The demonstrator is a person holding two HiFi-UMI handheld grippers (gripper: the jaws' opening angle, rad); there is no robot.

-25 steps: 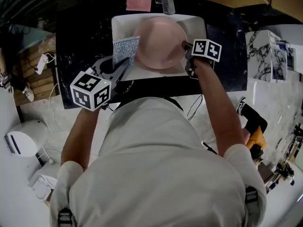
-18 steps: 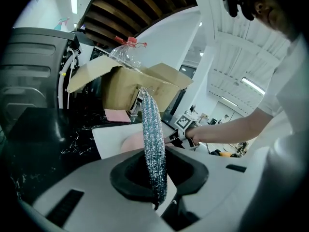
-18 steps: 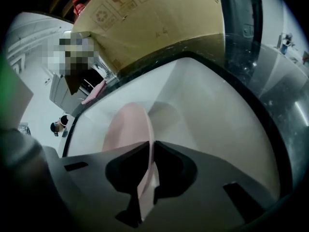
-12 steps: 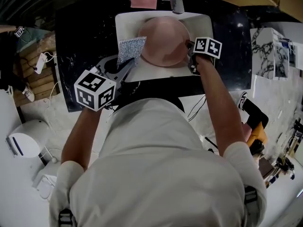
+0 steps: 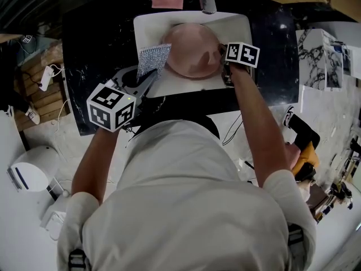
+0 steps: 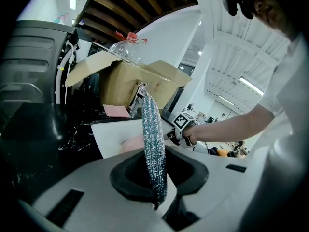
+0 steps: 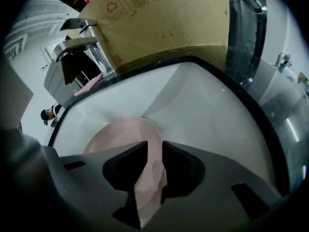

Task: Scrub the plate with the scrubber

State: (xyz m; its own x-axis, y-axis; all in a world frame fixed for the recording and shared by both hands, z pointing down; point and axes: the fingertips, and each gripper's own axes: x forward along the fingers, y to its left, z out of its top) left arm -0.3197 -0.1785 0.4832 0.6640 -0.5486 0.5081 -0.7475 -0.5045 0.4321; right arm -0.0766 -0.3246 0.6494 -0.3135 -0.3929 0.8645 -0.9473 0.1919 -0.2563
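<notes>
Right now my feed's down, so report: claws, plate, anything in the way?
Left claw shut on silver mesh scrubber. Right claw shut on round pink plate, in white sink. Scrubber at plate's left edge; nothing blocking.

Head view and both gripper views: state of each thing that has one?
left gripper: shut on scrubber
right gripper: shut on plate
scrubber: held on edge, beside the plate's left side
plate: in sink, gripped at its right rim
cardboard box: flaps open
</notes>
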